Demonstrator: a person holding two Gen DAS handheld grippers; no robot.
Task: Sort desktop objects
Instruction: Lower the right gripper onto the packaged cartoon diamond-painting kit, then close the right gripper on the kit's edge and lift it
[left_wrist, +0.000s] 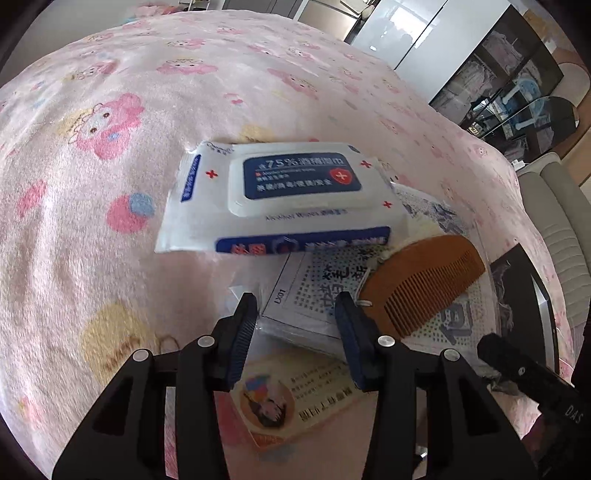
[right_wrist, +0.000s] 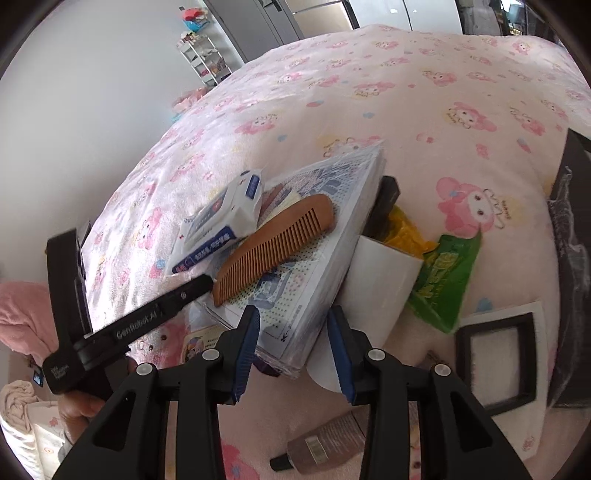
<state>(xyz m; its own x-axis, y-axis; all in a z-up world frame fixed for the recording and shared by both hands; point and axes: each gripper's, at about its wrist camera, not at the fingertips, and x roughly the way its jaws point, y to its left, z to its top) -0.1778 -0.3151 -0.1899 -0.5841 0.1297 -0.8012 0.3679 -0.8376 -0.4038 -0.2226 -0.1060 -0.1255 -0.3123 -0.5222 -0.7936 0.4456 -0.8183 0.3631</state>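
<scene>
A white and blue wet wipes pack (left_wrist: 280, 199) lies tilted on the pink blanket (left_wrist: 92, 229), its right end resting on a clear-bagged bead kit (left_wrist: 310, 295). A brown wooden comb (left_wrist: 421, 284) lies across that kit. My left gripper (left_wrist: 295, 314) is open just short of the kit's near corner, holding nothing. In the right wrist view my right gripper (right_wrist: 293, 321) is open too, its fingers either side of the kit's (right_wrist: 325, 236) near corner without touching. There the comb (right_wrist: 273, 247) and wipes pack (right_wrist: 218, 225) sit on top.
A picture card (left_wrist: 291, 398) lies under my left gripper. Right of the kit are a white cup (right_wrist: 380, 280), a yellow bag (right_wrist: 402, 232), a green packet (right_wrist: 447, 280), a black frame (right_wrist: 495, 358) and a dark box (right_wrist: 572, 229). A brown bottle (right_wrist: 321, 446) lies near. A hand (right_wrist: 81, 410) holds the left tool.
</scene>
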